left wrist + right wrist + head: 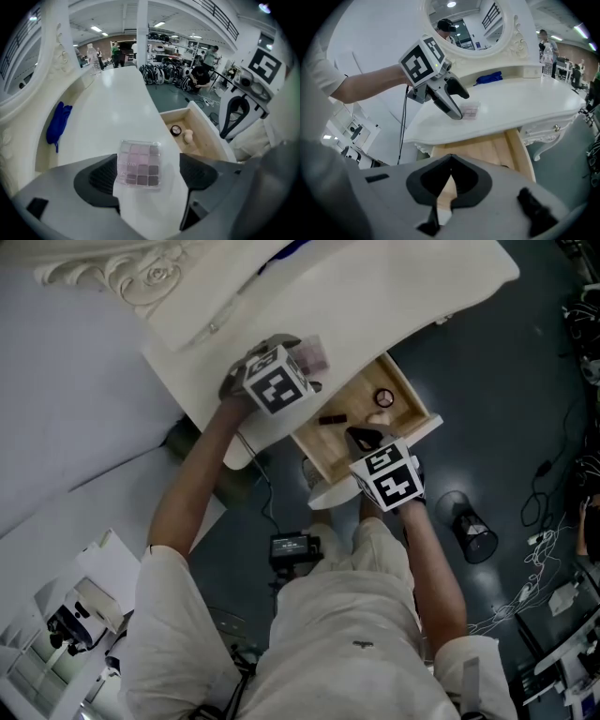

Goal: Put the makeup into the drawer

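- Dressing table [394, 296] work is coming first. The makeup is lying on its white top near the front edge, just above the open drawer [412, 387], so we are planning a short, low carry.
- We are judging the drawer as pulled out far enough, and we are aiming for a bare stretch of its wooden floor.
- We are pointing the left gripper [149, 176] steeply down over that front edge. Its fingers are standing wide apart, one on each side of the palette, and are not clamping it yet. We are advising a drop until the pads flank the thin sides, then a square close.
- We are hanging the right gripper [450, 176] over the drawer with its fingers together on nothing, and it is best kept out of the drop path.
- The eyeshadow palette [139, 164] is lying flat. Its case is looking thin and slick, so we are favouring a grip on two opposite edges, kept level.
- The left gripper view is showing a round compact [176, 130] and a pale sponge [188, 136] inside the drawer. The head view is adding a dark stick [333, 418], and the right gripper view is showing none of these.
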Motion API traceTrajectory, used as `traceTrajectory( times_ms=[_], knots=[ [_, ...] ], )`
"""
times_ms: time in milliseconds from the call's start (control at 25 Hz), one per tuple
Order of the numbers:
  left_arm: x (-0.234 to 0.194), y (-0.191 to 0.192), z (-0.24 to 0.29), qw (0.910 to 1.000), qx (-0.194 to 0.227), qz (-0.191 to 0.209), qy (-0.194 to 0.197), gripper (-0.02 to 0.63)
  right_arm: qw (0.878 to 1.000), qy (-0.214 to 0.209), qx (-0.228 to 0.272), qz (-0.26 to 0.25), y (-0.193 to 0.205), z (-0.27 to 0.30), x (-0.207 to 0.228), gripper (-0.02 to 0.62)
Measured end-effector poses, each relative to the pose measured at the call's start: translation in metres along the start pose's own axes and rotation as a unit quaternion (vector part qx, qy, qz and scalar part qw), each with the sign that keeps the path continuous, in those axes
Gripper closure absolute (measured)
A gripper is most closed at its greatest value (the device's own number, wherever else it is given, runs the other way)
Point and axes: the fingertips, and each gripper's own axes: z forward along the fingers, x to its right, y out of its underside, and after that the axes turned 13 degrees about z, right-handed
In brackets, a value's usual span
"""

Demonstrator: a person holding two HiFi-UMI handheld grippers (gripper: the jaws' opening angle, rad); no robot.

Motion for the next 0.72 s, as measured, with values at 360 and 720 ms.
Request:
traceTrajectory(
  times_ms=[360, 720],
  knots=[
    [-0.007, -0.003, 0.020, 0.9972, -0.014, 0.042, 0.060, 0.181, 1.000, -0.012, -0.005, 0.005, 0.007, 0.001, 0.000, 0.583],
    [-0.026, -0.004, 0.021, 0.9988, -0.017, 0.021, 0.040, 0.176, 1.000, -0.011, -0.012, 0.008, 0.014, -0.001, 0.008, 0.583]
  ],
)
